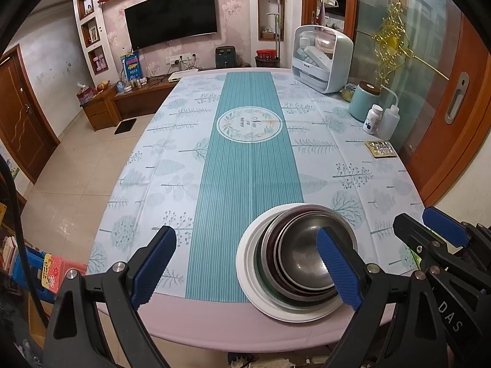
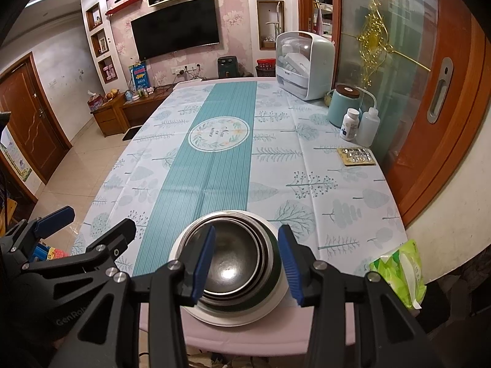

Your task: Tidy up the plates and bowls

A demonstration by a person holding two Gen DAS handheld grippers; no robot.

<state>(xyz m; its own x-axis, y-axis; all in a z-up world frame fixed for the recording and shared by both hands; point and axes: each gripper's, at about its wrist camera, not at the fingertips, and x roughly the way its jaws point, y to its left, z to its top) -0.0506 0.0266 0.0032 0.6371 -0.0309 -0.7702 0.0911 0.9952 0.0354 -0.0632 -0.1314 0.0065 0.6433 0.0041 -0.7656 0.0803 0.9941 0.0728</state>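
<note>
Stack of metal bowls (image 2: 233, 260) nested rim-up on a white plate (image 2: 245, 316) sits at the table's (image 2: 307, 184) near edge, low centre in the right wrist view, directly beyond and between the right gripper's (image 2: 245, 263) blue pads. Stack is round, no long axis, openings facing up. Right gripper part open, holding nothing; left gripper (image 1: 245, 263) spread wide, empty, stack by its right pad (image 1: 337, 270), contact unclear.

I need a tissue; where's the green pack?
In the right wrist view, the green tissue pack lies at the table's near right corner, right of the stacked bowls.
</note>
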